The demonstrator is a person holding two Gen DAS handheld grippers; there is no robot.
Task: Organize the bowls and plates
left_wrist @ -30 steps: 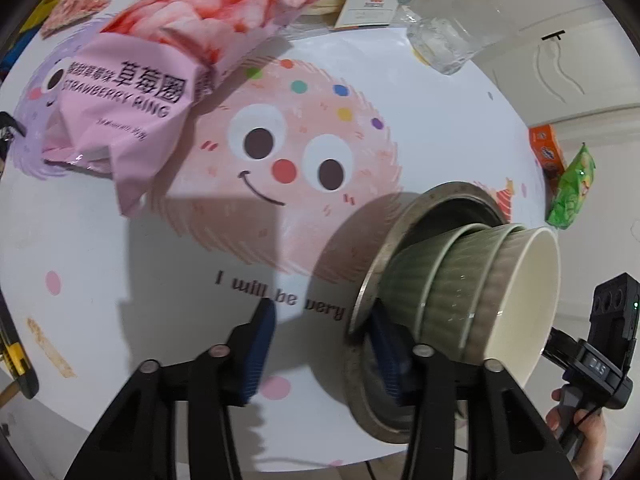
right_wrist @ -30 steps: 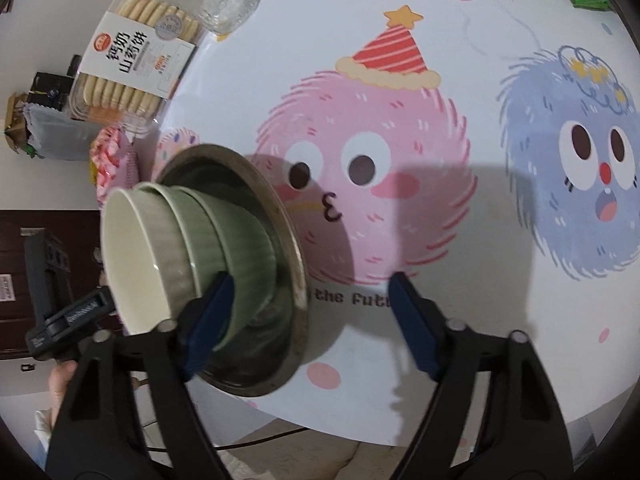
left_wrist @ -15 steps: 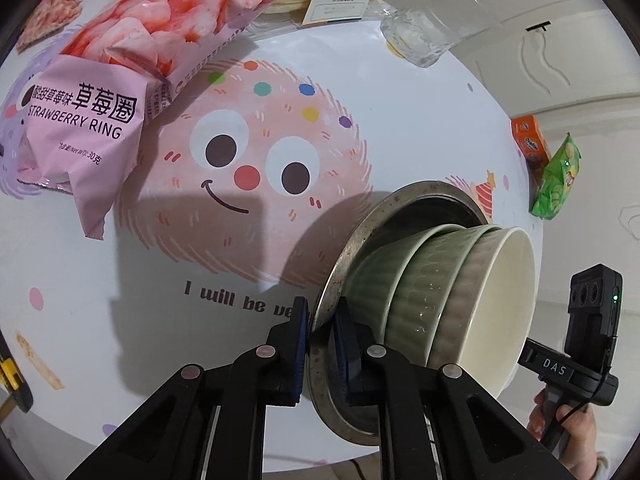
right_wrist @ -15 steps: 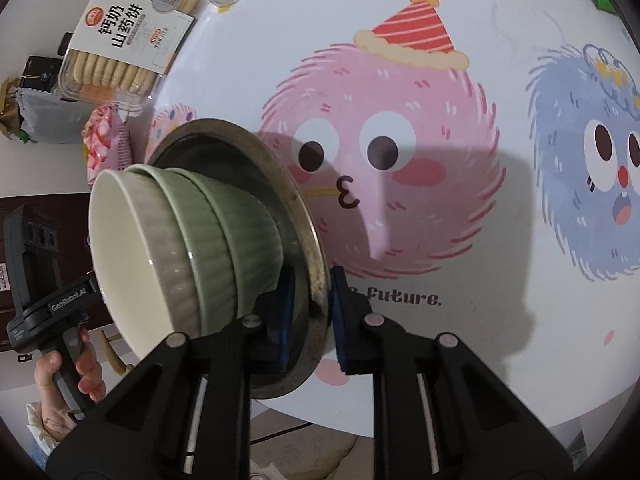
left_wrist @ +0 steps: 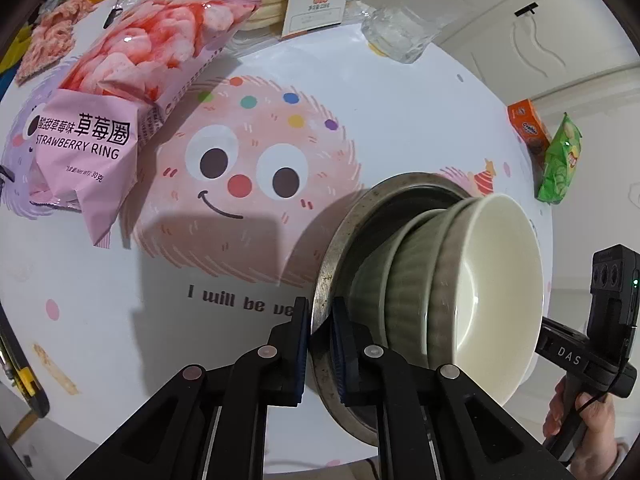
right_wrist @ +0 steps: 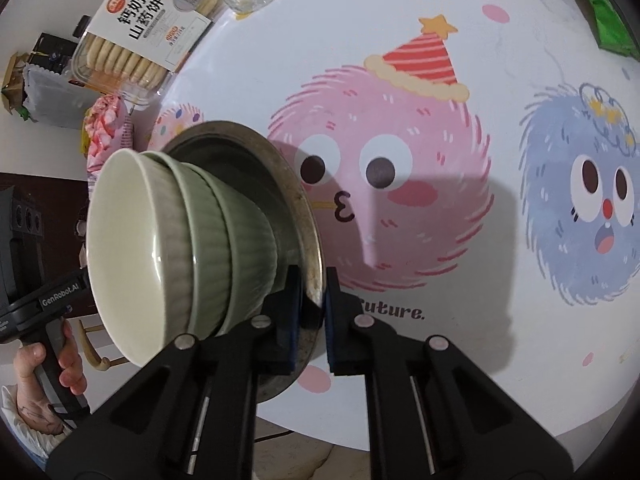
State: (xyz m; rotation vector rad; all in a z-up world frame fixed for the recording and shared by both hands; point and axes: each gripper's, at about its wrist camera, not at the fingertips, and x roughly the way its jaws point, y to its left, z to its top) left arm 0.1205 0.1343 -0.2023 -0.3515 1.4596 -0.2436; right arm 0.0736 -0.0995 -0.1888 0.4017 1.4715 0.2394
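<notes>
Both grippers, left gripper [left_wrist: 319, 334] and right gripper [right_wrist: 310, 312], angled steeply down, clamp the metal plate [left_wrist: 324, 264] rim.

Lighting: bright, even, from overhead. Soft shadows fall across the tabletop [left_wrist: 400, 128] centre. Focus is sharp centrally; fisheye distortion and dark vignetting affect all corners.

The left claw [left_wrist: 320, 344] has just closed its blue-padded jaws on the near rim of a metal plate [left_wrist: 340, 240], one pad on each face of the rim. The plate carries a nested stack of ribbed green bowls [left_wrist: 408, 280], the innermost one cream inside. It sits on a white bench [left_wrist: 100, 300] printed with a smiling pink fuzzy face. A pink strawberry ring snack bag [left_wrist: 120, 92] lies at the far left, a clear glass [left_wrist: 400, 36] at the far edge, and a green packet [left_wrist: 560, 160] to the right. At the lower right a hand [left_wrist: 588, 424] holds the other black device.
</notes>
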